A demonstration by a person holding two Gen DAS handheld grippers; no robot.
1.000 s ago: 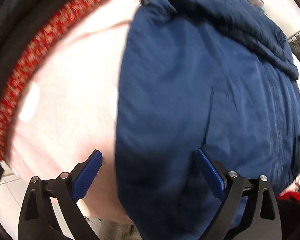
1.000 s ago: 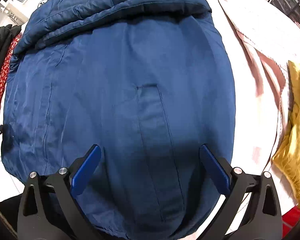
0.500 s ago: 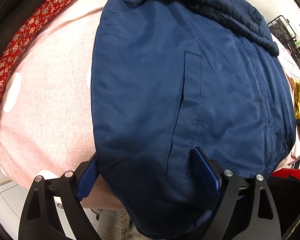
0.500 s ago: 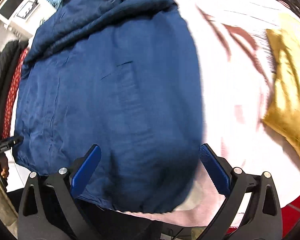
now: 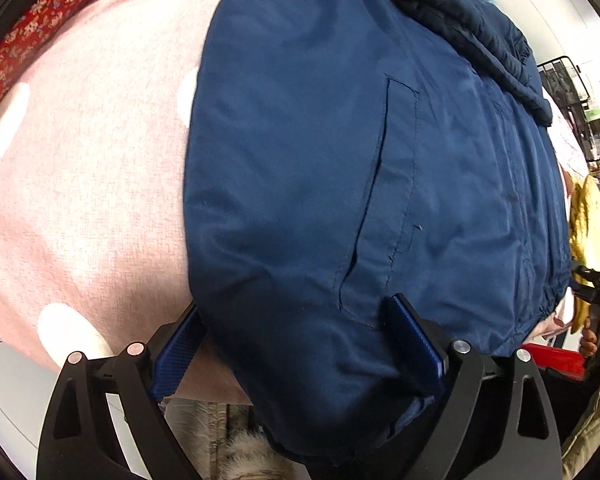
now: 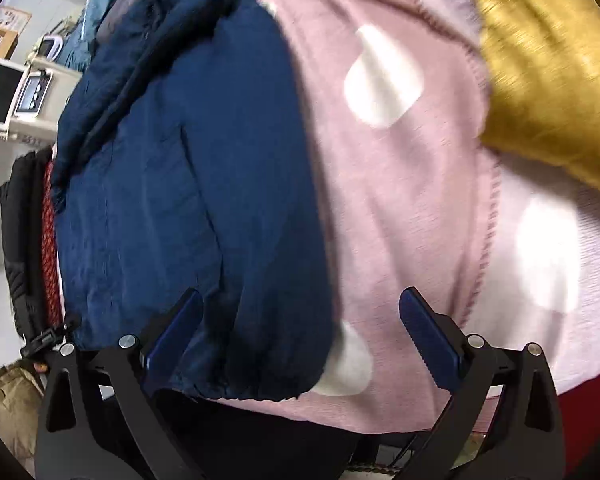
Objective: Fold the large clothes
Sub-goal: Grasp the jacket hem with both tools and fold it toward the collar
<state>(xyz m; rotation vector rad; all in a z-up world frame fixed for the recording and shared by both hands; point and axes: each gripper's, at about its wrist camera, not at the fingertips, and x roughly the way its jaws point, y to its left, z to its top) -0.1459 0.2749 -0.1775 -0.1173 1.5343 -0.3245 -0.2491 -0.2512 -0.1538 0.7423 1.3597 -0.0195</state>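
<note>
A large navy blue jacket (image 5: 340, 160) lies spread on a pink blanket with white dots (image 5: 80, 184). My left gripper (image 5: 296, 344) is open, its jaws straddling the jacket's near left hem corner; one pad lies under the fabric, the other on top by the pocket seam. In the right wrist view the jacket (image 6: 188, 200) fills the left half. My right gripper (image 6: 300, 336) is open around the jacket's near right hem corner, over the pink blanket (image 6: 400, 208).
A mustard yellow garment (image 6: 540, 60) lies on the blanket to the right. A red patterned cloth (image 5: 32, 28) and a black item (image 6: 16, 240) border the left side. The blanket's front edge drops off just before the grippers. Shelves and appliances (image 6: 16, 88) stand behind.
Both grippers moved outward and down to the jacket's near hem corners. The left closed in on the left corner; the right swung right, bringing blanket and yellow garment into view.
</note>
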